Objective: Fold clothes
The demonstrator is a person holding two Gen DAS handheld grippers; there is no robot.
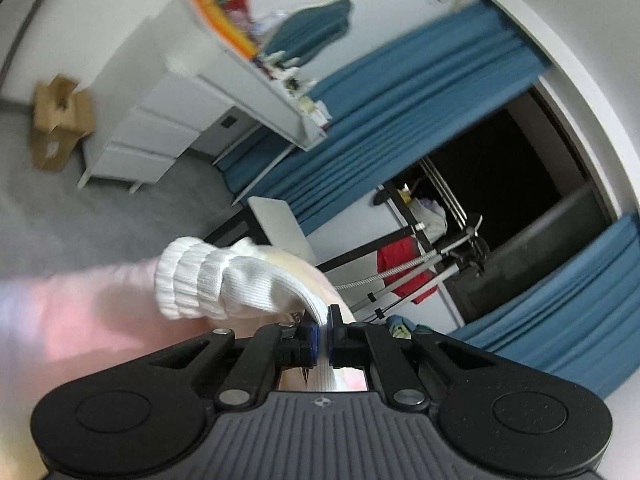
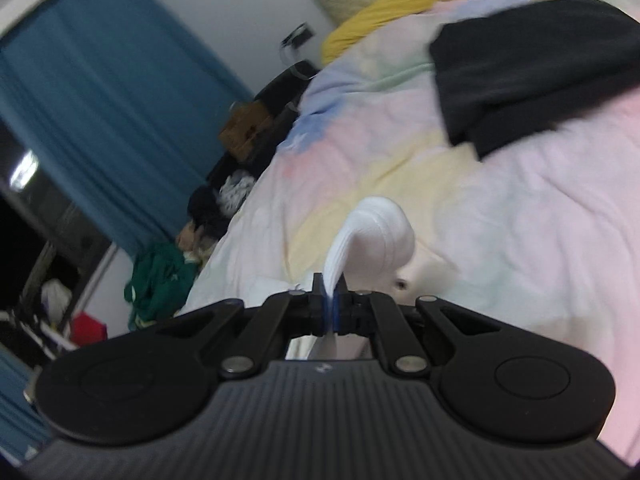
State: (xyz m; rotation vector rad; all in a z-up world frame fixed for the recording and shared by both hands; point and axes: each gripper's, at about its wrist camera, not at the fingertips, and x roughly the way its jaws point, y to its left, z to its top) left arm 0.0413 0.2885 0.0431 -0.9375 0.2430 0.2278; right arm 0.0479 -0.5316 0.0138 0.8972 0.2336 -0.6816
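Note:
A white ribbed knit garment (image 1: 224,280), with a cuff-like bunched end, hangs over the pastel bedcover (image 1: 80,320). My left gripper (image 1: 323,330) is shut on one edge of it. In the right wrist view, my right gripper (image 2: 331,306) is shut on another part of the white knit garment (image 2: 380,232), which curls up above the jaws. A black garment (image 2: 532,68) lies further up the bed, at the upper right. Both views are blurred.
A pastel bedcover (image 2: 460,184) fills the right wrist view, with a yellow pillow (image 2: 404,0) at its head. Beside the bed lie a green garment (image 2: 160,280) and dark clutter. The left wrist view shows a white desk (image 1: 168,92), blue curtains (image 1: 400,112), a cardboard box (image 1: 60,120) and a drying rack (image 1: 432,264).

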